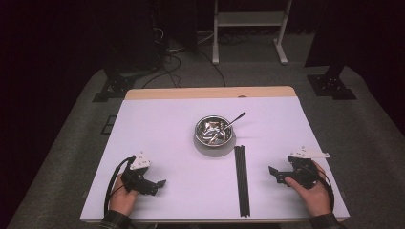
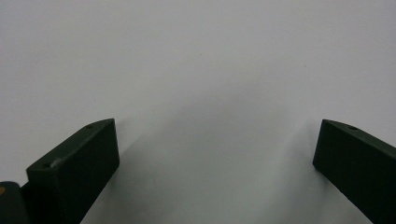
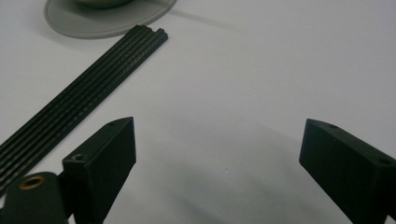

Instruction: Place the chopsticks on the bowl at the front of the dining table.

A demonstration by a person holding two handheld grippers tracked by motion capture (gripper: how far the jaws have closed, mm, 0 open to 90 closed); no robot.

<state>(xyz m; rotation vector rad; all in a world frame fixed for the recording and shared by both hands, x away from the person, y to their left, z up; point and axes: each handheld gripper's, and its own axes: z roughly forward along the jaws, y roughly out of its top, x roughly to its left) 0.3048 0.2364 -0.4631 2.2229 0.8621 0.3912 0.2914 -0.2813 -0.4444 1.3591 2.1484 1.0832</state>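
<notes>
A shiny metal bowl [image 1: 213, 130] sits on a grey saucer [image 1: 205, 147] at the table's middle, with a spoon handle [image 1: 236, 119] sticking out to the upper right. A long black ribbed strip [image 1: 242, 179] lies just right of the saucer and runs toward the front edge; the strip [image 3: 79, 105] and the saucer's rim [image 3: 102, 23] show in the right gripper view. My left gripper [image 1: 161, 183] rests open at the front left, with bare table between its jaws [image 2: 215, 158]. My right gripper [image 1: 273, 172] is open at the front right, a short way right of the strip [image 3: 219, 154].
The white table [image 1: 157, 129] has a wooden strip along its far edge [image 1: 210, 92]. Beyond it stand a white frame [image 1: 248, 28], cables and dark stands on grey carpet. A person's hands and plaid cuffs come in at the bottom.
</notes>
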